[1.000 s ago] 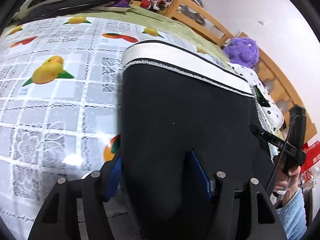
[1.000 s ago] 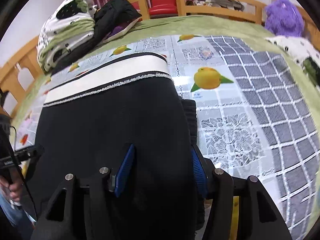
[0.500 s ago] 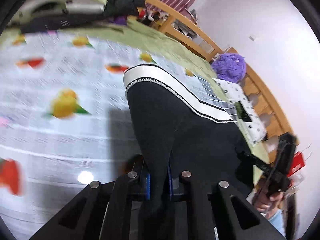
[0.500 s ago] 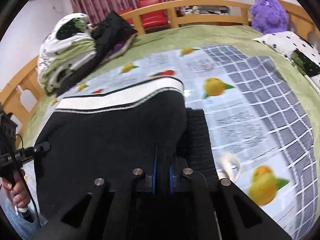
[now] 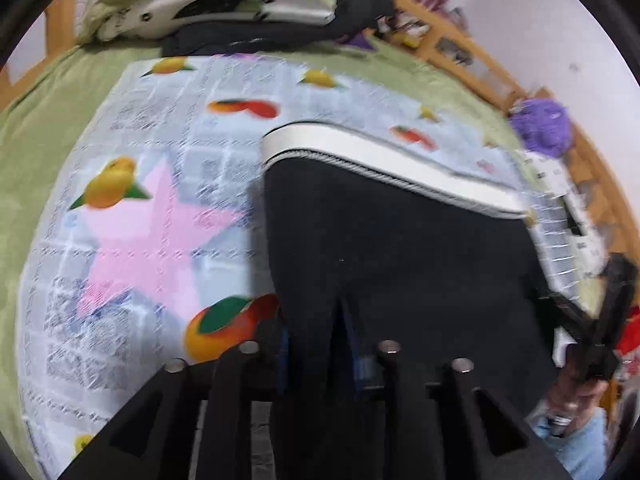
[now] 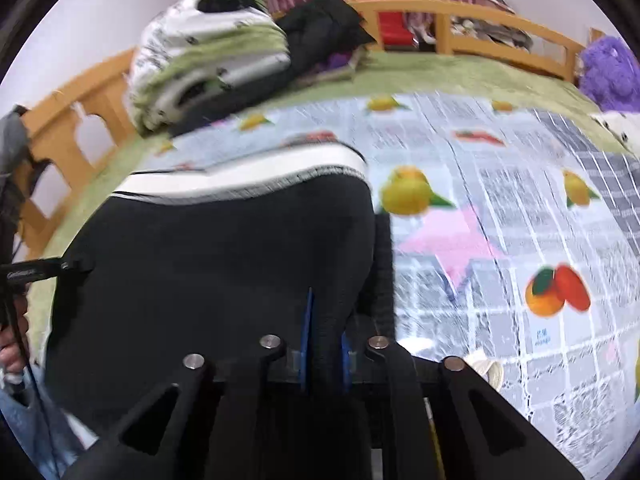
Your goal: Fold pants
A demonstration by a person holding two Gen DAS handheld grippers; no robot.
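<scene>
The black pants (image 5: 400, 248) with a white waistband (image 5: 384, 160) hang between my two grippers above the fruit-print cloth. My left gripper (image 5: 320, 344) is shut on the pants' near left edge. In the right wrist view the pants (image 6: 224, 264) fill the left and middle, waistband (image 6: 248, 180) farthest from me. My right gripper (image 6: 324, 344) is shut on the pants' near right edge. A second black layer (image 6: 384, 272) shows just to the right under the top one. Both views are motion-blurred.
The fruit-print cloth (image 5: 152, 208) covers a green bed (image 6: 440, 76) with a wooden rail (image 6: 500, 24). Folded bedding and dark clothes (image 6: 224, 52) are piled at the far end. A purple plush toy (image 6: 612, 68) sits far right.
Both grippers went from open around the pants' edge to shut on it, then lifted and moved the pants forward over the cloth; more of the cloth and far bedding shows now.
</scene>
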